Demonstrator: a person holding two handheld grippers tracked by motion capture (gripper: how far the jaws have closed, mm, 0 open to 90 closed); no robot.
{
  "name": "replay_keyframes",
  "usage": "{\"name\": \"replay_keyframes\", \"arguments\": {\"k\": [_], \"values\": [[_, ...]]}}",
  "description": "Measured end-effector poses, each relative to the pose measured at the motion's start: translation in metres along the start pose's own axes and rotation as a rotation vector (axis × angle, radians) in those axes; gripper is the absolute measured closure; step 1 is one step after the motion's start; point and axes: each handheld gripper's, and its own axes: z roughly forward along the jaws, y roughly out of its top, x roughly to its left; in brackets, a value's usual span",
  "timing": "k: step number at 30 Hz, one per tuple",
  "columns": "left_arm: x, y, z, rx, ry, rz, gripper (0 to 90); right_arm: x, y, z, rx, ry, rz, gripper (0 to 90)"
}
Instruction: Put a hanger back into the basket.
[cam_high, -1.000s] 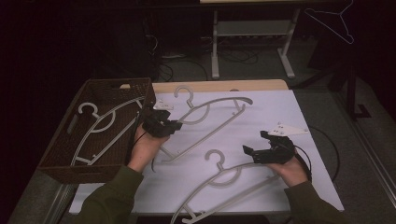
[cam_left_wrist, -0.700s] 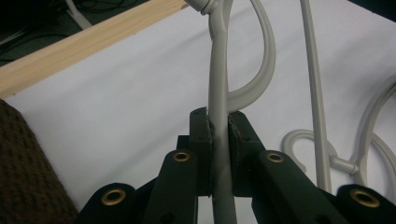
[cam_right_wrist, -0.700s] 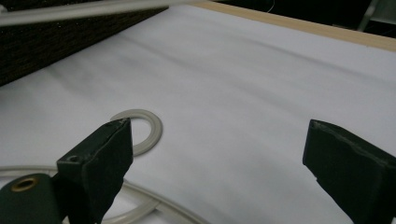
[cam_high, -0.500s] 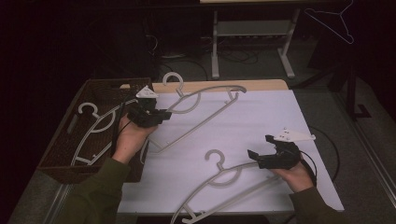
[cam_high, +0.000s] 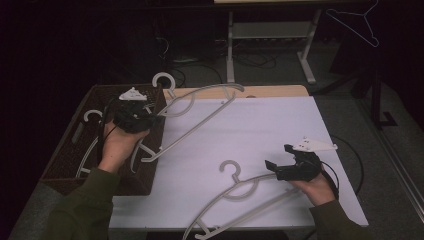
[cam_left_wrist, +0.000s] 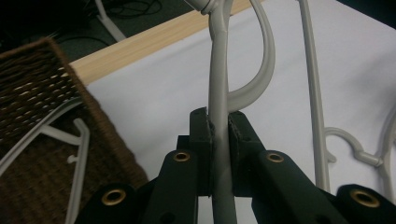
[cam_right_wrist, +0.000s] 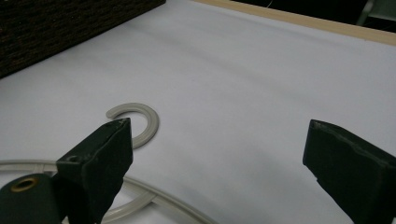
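Nearest, one hanger (cam_high: 240, 192) lies on the table (cam_high: 280, 125) beside the right gripper (cam_high: 276, 169), whose jaws stand wide and empty. Farther, the left gripper (cam_high: 150, 118) clamps a second hanger (cam_high: 200, 112) over the basket (cam_high: 65, 165), which already has one hanger inside.

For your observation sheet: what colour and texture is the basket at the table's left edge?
The basket is dark brown woven wicker, clearest in the left gripper view.

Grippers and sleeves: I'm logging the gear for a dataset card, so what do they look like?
Left tool and right tool: black bodies, light grey three-cornered plates, black trailing cables. Blocky black jaws with brass-ringed screw holes. Dark olive sleeves.
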Motion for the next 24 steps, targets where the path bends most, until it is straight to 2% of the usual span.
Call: {"name": "replay_keyframes", "arguments": {"k": [5, 11, 24], "values": [[0.013, -0.001, -0.012, 0.0, 0.025, 0.0, 82.3, -0.001, 0.0, 0.0, -0.001, -0.003, 0.0, 8.0], [0.028, -0.005, -0.027, -0.01, 0.048, -0.018, 82.3, -0.001, 0.0, 0.0, 0.0, -0.007, 0.006, 8.0], [0.068, -0.024, -0.054, -0.017, 0.109, -0.066, 82.3, -0.002, -0.001, 0.0, 0.003, -0.008, 0.005, 8.0]]}}
